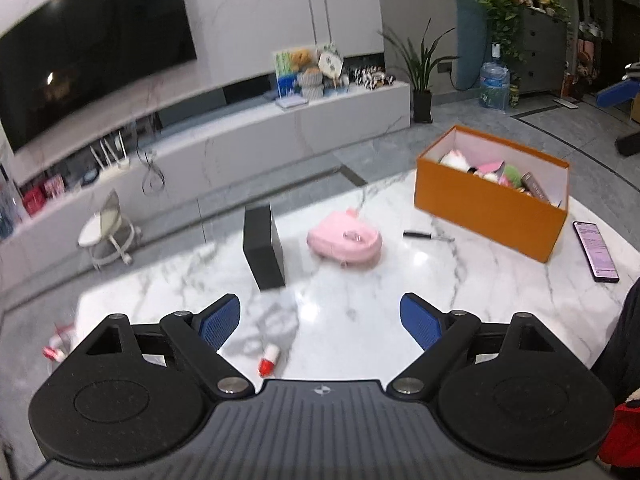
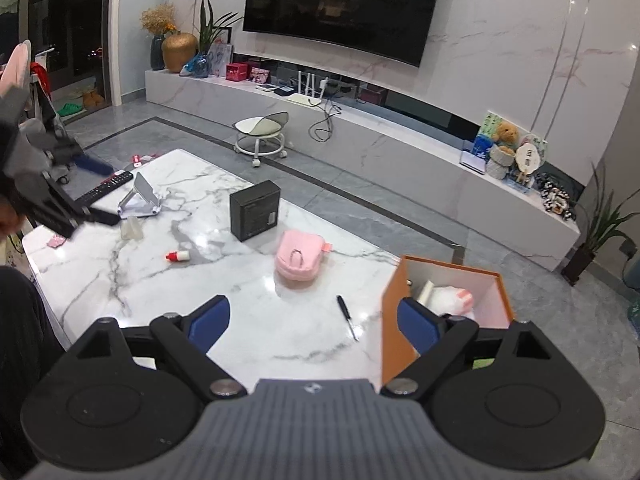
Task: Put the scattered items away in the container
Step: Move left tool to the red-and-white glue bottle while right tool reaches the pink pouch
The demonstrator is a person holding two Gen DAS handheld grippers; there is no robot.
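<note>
An orange box (image 1: 492, 200) stands at the table's far right, with soft toys and other items inside. On the marble table lie a pink pouch (image 1: 346, 242), a black pen (image 1: 428, 235), an upright black box (image 1: 264, 252) and a small red-capped bottle (image 1: 269, 360). My left gripper (image 1: 320, 316) hovers open and empty just beyond the bottle. In the right wrist view my right gripper (image 2: 314, 320) is open and empty. Its right finger overlaps the orange box (image 2: 394, 320), with the pen (image 2: 347, 316) and the pink pouch (image 2: 298, 258) just ahead. The left gripper (image 2: 98, 192) shows at the far left, open.
A phone (image 1: 596, 250) lies right of the orange box. A remote (image 2: 106, 190), a folding phone stand (image 2: 140, 200) and a translucent piece (image 2: 131, 229) sit at the table's left end. Beyond the table are a stool (image 2: 260, 136) and a long TV cabinet (image 2: 360, 132).
</note>
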